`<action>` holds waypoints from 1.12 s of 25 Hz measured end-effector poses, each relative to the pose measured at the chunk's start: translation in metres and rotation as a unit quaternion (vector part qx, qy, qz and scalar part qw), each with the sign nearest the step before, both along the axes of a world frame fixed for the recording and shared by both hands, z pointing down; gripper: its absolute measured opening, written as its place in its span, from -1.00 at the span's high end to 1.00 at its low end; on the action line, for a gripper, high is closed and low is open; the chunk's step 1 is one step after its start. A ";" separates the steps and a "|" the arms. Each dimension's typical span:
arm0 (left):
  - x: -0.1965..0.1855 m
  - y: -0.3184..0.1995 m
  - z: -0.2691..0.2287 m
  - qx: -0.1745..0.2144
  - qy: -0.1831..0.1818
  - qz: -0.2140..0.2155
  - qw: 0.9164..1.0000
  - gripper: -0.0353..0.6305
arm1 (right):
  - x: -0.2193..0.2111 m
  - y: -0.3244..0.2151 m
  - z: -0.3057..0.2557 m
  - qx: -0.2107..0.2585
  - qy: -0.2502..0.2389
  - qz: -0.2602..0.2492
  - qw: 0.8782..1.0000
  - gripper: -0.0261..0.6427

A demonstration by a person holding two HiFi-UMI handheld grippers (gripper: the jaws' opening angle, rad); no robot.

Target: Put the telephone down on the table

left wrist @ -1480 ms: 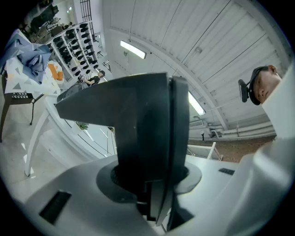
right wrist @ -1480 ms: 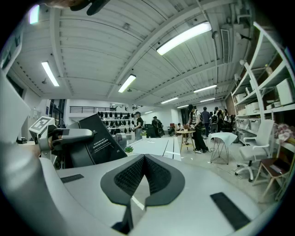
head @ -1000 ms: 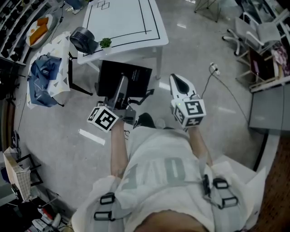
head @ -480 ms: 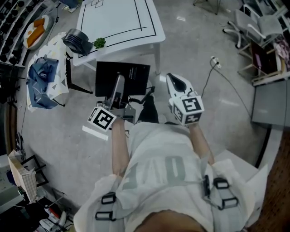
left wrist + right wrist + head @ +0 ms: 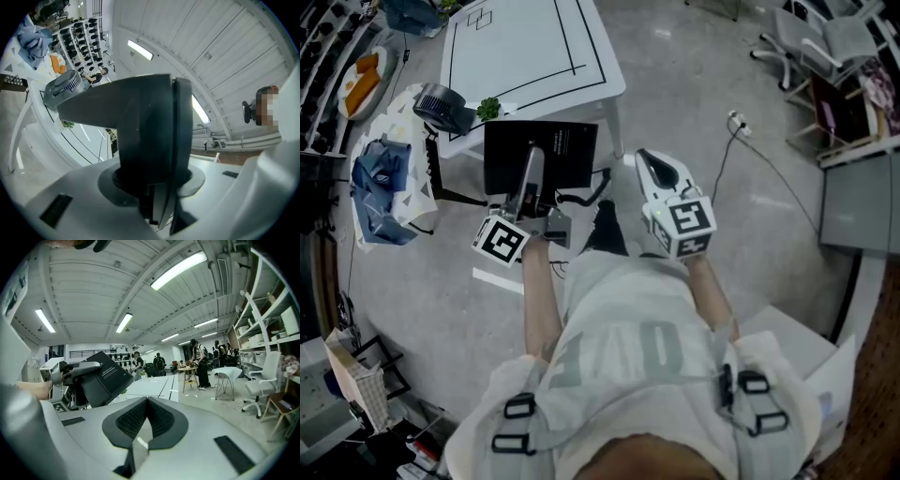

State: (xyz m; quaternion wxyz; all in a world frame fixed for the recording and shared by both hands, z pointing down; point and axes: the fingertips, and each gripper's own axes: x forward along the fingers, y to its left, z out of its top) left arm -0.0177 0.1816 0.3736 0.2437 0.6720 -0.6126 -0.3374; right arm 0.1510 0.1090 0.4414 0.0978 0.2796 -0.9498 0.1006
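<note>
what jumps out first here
A flat black box is clamped in the left gripper, held over the floor in front of the white table with black lines. Beside it the right gripper is shut and empty; a small fan sits at the table's near corner.

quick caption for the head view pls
Left gripper jaws clamp a flat black box near the white table; right gripper jaws shut, empty.

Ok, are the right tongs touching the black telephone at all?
Apart. The right gripper view shows the right tongs shut on nothing, with the telephone off to their left, clamped in the left tongs.
</note>
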 end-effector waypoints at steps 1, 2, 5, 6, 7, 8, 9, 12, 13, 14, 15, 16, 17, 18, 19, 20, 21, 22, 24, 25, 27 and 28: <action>-0.001 -0.004 0.001 0.000 0.006 0.002 1.000 0.41 | -0.001 -0.003 0.001 -0.001 0.000 0.001 1.000 0.90; -0.001 -0.009 0.001 0.003 0.014 0.005 1.000 0.41 | -0.002 -0.006 0.002 -0.001 0.001 0.000 1.000 0.90; -0.003 -0.022 0.001 0.012 0.023 0.015 1.000 0.41 | -0.003 -0.016 0.013 -0.007 0.010 0.003 1.000 0.90; -0.005 -0.027 0.000 0.013 0.022 0.016 1.000 0.41 | -0.005 -0.020 0.016 -0.009 0.012 0.006 1.000 0.90; -0.009 -0.032 -0.001 0.012 0.020 0.016 1.000 0.41 | -0.007 -0.025 0.018 -0.010 0.014 0.010 1.000 0.90; -0.012 -0.036 -0.001 0.010 0.018 0.016 1.000 0.41 | -0.010 -0.030 0.018 -0.012 0.014 0.014 1.000 0.90; -0.015 -0.040 -0.001 0.008 0.017 0.016 1.000 0.41 | -0.012 -0.034 0.018 -0.014 0.013 0.017 1.000 0.90; -0.024 -0.051 0.000 0.007 0.017 0.018 1.000 0.41 | -0.024 -0.047 0.016 -0.021 0.005 0.015 1.000 0.90; -0.029 -0.056 0.001 0.008 0.017 0.017 1.000 0.41 | -0.030 -0.051 0.016 -0.023 0.004 0.010 1.000 0.90; -0.035 -0.062 0.001 0.009 0.018 0.017 1.000 0.41 | -0.036 -0.055 0.018 -0.025 0.005 0.007 1.000 0.90; -0.042 -0.068 0.002 0.011 0.020 0.016 1.000 0.41 | -0.044 -0.060 0.019 -0.025 0.008 0.005 1.000 0.90; -0.049 -0.075 0.003 0.012 0.023 0.016 1.000 0.41 | -0.051 -0.065 0.020 -0.024 0.011 0.004 1.000 0.90; -0.056 -0.083 0.004 0.014 0.026 0.017 0.999 0.41 | -0.059 -0.072 0.020 -0.022 0.014 0.003 1.000 0.90; -0.063 -0.092 0.004 0.015 0.030 0.017 0.999 0.41 | -0.067 -0.079 0.019 -0.021 0.017 0.002 1.000 0.90; -0.071 -0.101 0.005 0.016 0.033 0.017 0.999 0.41 | -0.076 -0.088 0.018 -0.019 0.019 -0.001 1.000 0.90; -0.079 -0.111 0.005 0.017 0.035 0.017 0.999 0.41 | -0.085 -0.097 0.016 -0.017 0.021 -0.004 1.000 0.90; -0.087 -0.121 0.005 0.018 0.035 0.016 0.999 0.41 | -0.094 -0.107 0.014 -0.013 0.024 -0.008 1.000 0.90; -0.096 -0.131 0.003 0.019 0.033 0.016 0.999 0.41 | -0.105 -0.118 0.009 -0.007 0.027 -0.012 1.000 0.90; -0.116 -0.155 -0.002 0.023 0.030 0.021 0.999 0.41 | -0.128 -0.142 -0.001 0.006 0.032 -0.017 0.999 0.90; -0.127 -0.167 -0.004 0.024 0.030 0.024 0.999 0.41 | -0.140 -0.155 -0.007 0.010 0.034 -0.016 0.999 0.90; -0.148 -0.190 -0.007 0.024 0.027 0.027 0.999 0.41 | -0.165 -0.181 -0.015 0.012 0.033 -0.014 0.999 0.90; -0.159 -0.201 -0.008 0.024 0.024 0.027 0.999 0.41 | -0.177 -0.194 -0.018 0.013 0.033 -0.014 0.999 0.90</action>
